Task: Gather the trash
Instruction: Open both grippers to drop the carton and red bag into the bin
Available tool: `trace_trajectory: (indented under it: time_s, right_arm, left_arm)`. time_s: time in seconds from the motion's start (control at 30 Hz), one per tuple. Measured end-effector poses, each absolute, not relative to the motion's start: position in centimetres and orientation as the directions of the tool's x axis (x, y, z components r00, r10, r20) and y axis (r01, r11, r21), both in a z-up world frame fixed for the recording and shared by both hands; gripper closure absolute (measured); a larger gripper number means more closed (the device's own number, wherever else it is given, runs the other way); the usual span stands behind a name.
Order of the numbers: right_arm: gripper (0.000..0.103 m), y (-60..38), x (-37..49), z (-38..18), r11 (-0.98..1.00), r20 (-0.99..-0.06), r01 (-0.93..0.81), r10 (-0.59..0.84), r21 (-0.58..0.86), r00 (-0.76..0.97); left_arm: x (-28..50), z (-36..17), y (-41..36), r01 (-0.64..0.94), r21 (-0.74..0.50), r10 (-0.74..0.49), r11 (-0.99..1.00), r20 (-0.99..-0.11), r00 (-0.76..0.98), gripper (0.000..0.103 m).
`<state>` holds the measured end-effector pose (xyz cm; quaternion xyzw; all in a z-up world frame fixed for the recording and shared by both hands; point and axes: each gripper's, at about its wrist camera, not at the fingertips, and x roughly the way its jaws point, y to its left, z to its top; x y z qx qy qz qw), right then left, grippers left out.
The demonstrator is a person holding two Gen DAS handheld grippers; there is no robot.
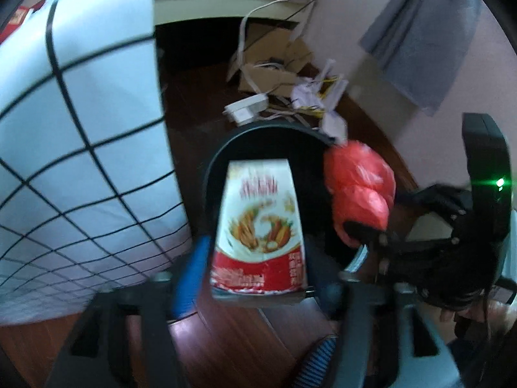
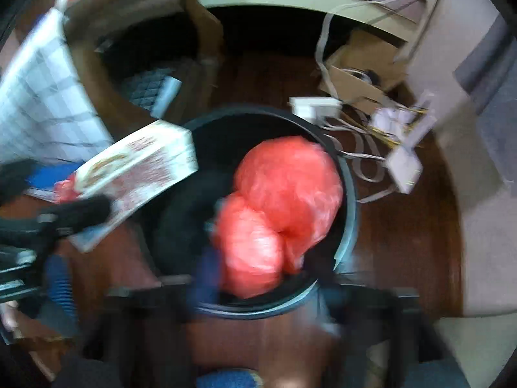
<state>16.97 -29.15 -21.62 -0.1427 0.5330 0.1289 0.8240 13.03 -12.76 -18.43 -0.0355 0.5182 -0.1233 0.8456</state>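
Observation:
A printed white and red food box [image 1: 258, 223] hangs over the black round bin [image 1: 226, 148] between the fingers of my left gripper [image 1: 273, 268]. A gap shows beside the box, so the jaws stand open. A red plastic bag [image 2: 278, 213] sits in the bin's [image 2: 350, 194] mouth between the blurred fingers of my right gripper [image 2: 268, 278], which also stands open. The left wrist view has the red bag [image 1: 358, 190] at the bin's right rim with the right gripper [image 1: 384, 216] behind it. The box [image 2: 139, 174] and left gripper [image 2: 64, 194] appear at the left of the right wrist view.
A white sheet with a black grid [image 1: 80, 145] hangs close on the left. Behind the bin lie a white adapter [image 1: 247, 108], cables, crumpled paper [image 1: 310, 93] and an open cardboard box [image 1: 274, 74]. A grey cloth [image 1: 420, 38] hangs on the right wall. Dark wooden floor [image 1: 232, 339] surrounds the bin.

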Motion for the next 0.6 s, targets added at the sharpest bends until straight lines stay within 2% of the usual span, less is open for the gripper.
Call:
trace_trajectory:
  time_s: [0.03, 0.07, 0.3, 0.6]
  right_arm:
    - [0.002, -29.6, 17.0, -21.9, 0.928, -0.912, -0.355, 0.043, -0.114, 0.408]
    - [0.000, -30.1, 17.1, -22.0, 0.934, -0.914, -0.339, 0.034, -0.115, 0.405]
    - [0.000, -32.2, 17.3, -21.2, 0.954, -0.906, -0.264, -0.017, -0.141, 0.424]
    - [0.000, -31.2, 16.1, -19.6, 0.954, -0.891, -0.255, -0.028, -0.160, 0.454]
  left_arm:
    - [13.0, -18.6, -12.6, 0.157, -0.184, -0.235, 0.970, -0.869, 0.436, 0.012]
    - [12.9, -18.7, -12.6, 0.145, -0.178, -0.224, 0.973, -0.872, 0.436, 0.003]
    - [12.6, -19.4, -12.4, 0.139, -0.139, -0.186, 0.981, -0.882, 0.433, 0.001]
    - [11.1, -18.6, -10.7, 0.103, -0.092, -0.129, 0.990, -0.877, 0.463, 0.000]
